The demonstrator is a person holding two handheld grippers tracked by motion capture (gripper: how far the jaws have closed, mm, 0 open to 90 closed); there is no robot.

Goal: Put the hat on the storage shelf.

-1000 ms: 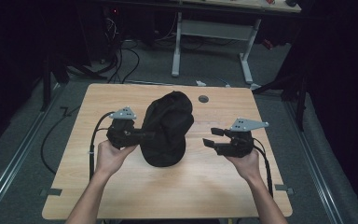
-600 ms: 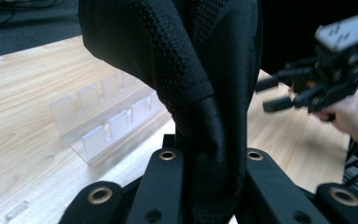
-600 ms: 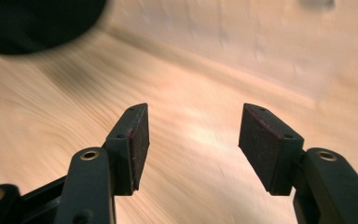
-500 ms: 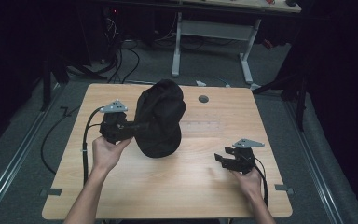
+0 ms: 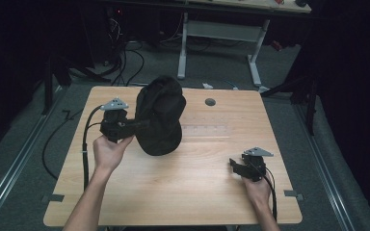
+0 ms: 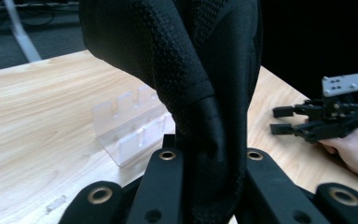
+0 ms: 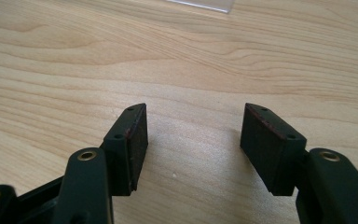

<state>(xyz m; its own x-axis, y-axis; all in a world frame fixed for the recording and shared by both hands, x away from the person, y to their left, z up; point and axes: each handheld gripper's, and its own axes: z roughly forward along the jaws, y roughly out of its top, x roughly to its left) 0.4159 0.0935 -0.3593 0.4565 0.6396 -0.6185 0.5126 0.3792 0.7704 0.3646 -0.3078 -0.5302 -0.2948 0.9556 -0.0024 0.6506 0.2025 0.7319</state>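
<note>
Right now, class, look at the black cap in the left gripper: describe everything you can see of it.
The black cap is soft fabric with a pebbled, mesh-like knit and a stitched seam along one edge, seen in the left gripper view. It looks crumpled and folded, not worn-shaped. The left gripper is shut on a bunched part of it, holding it raised over the wooden table, its bulk hanging toward the tabletop. A clear plastic rack lies on the table behind it. Whether its lower edge touches the wood I cannot tell.

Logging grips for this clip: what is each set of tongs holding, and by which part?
Left tongs pinch a fold of the black fabric bag, near its side edge. Right tongs hold nothing.
</note>
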